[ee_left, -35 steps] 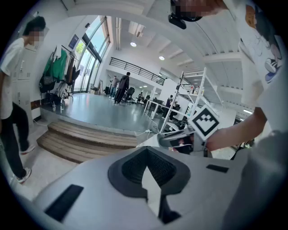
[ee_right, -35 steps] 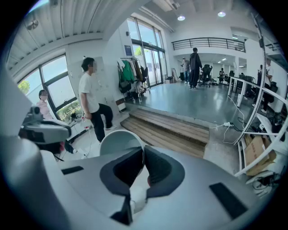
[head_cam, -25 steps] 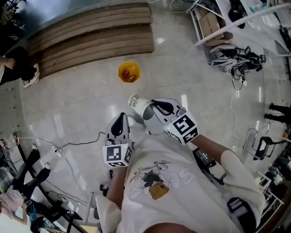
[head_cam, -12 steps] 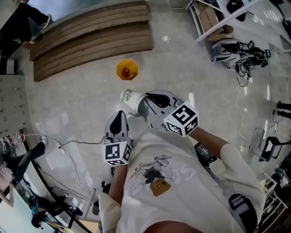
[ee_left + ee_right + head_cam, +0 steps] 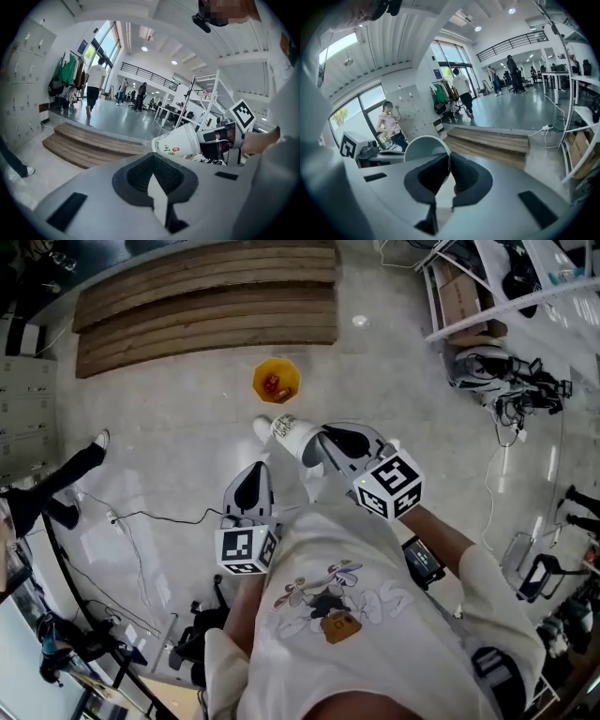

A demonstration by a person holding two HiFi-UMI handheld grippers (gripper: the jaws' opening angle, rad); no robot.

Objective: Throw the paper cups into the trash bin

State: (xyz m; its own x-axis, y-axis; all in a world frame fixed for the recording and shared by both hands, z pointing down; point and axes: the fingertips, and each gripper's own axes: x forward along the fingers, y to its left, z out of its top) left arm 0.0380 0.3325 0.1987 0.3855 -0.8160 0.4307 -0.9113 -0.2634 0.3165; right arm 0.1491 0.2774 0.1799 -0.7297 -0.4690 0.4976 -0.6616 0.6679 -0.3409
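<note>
A yellow trash bin (image 5: 276,381) with something red inside stands on the pale floor, ahead of me. My right gripper (image 5: 319,444) is shut on a white paper cup (image 5: 289,433), which lies sideways in the air with its base toward the bin. In the right gripper view the cup's rim (image 5: 424,146) is pinched between the dark pads of the right gripper (image 5: 447,171). The left gripper view shows the printed cup (image 5: 177,142) up beside it. My left gripper (image 5: 250,491) is lower and to the left, shut and empty, its jaws (image 5: 155,180) meeting.
Wooden steps (image 5: 206,296) run across the floor behind the bin. A black cable (image 5: 141,517) trails at the left, near a person's leg (image 5: 56,488). A white rack (image 5: 487,287) and a pile of gear (image 5: 492,367) are at the right. Several people stand far off.
My right gripper has carried the cup a little forward, nearer the bin. The left gripper has barely moved. A person at the left edge has walked along.
</note>
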